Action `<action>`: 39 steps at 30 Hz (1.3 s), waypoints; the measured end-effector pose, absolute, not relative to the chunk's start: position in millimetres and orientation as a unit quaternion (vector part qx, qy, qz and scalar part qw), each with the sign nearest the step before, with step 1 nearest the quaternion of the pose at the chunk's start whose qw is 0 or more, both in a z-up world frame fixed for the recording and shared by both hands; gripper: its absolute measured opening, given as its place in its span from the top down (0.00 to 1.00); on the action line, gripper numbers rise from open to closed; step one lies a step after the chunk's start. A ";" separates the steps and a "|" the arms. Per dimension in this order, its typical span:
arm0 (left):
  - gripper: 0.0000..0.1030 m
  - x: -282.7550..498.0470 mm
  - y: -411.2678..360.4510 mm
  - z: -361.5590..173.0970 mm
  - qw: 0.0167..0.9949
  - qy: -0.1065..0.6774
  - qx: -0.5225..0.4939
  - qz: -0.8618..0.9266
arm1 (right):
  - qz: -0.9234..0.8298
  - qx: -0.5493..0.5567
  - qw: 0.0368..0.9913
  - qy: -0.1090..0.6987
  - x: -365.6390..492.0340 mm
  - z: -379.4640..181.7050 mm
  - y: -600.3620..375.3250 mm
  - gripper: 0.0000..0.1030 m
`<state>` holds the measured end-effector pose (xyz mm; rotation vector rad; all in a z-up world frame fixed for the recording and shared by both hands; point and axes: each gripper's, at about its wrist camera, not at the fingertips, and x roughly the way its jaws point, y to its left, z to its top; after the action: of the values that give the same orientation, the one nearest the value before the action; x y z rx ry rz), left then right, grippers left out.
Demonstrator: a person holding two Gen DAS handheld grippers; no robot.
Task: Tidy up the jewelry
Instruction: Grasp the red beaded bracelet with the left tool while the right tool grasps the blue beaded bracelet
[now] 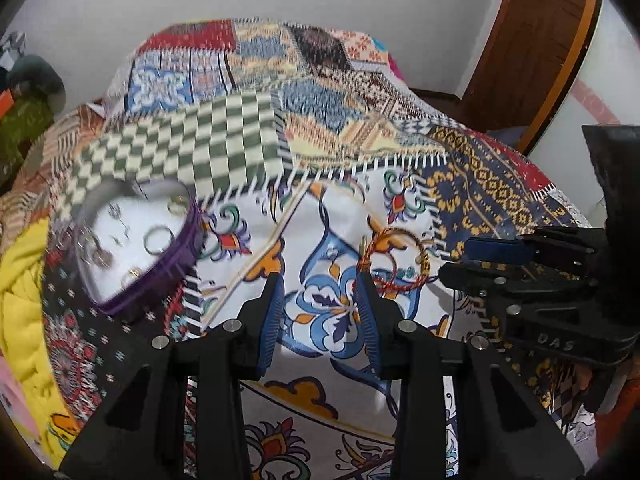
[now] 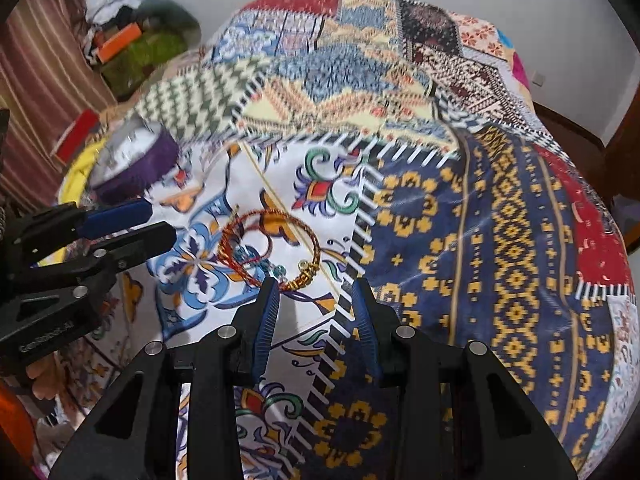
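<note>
A purple heart-shaped jewelry box [image 1: 132, 236] with a white lining holds several rings and lies on the patchwork bedspread [image 1: 312, 128]; it also shows in the right wrist view [image 2: 134, 162]. A red-and-gold twisted bangle [image 1: 394, 258] lies on the bedspread, seen too in the right wrist view [image 2: 268, 246]. My left gripper [image 1: 320, 280] is open and empty, just left of the bangle. My right gripper [image 2: 314, 284] is open and empty, just before the bangle. Each gripper shows in the other's view, the right one [image 1: 456, 260] and the left one [image 2: 160, 222].
A yellow padded cloth [image 1: 24, 320] lies at the bed's left edge. A pile of clothes and boxes [image 2: 132, 36] sits beyond the bed on the left. A wooden door [image 1: 532, 48] stands at the far right.
</note>
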<state>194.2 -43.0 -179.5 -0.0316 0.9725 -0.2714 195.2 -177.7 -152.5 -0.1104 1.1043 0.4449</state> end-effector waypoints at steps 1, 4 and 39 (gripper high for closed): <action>0.65 195.9 -42.9 -181.7 0.873 0.469 -0.017 -0.131 | 0.210 -0.051 0.825 0.523 196.1 -154.7 -177.7 0.67; 0.65 204.0 -45.3 -188.2 0.867 0.478 -0.028 -0.140 | 0.210 -0.041 0.822 0.528 194.3 -158.9 -182.8 0.67; 0.94 185.5 -15.9 -139.4 0.903 0.411 -0.038 -0.121 | 0.241 -0.026 0.817 0.523 194.7 -149.2 -163.2 0.67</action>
<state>185.5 -15.9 -139.4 -0.0783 0.8507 -0.2504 194.7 -163.2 -149.2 -0.0559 1.1146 0.5142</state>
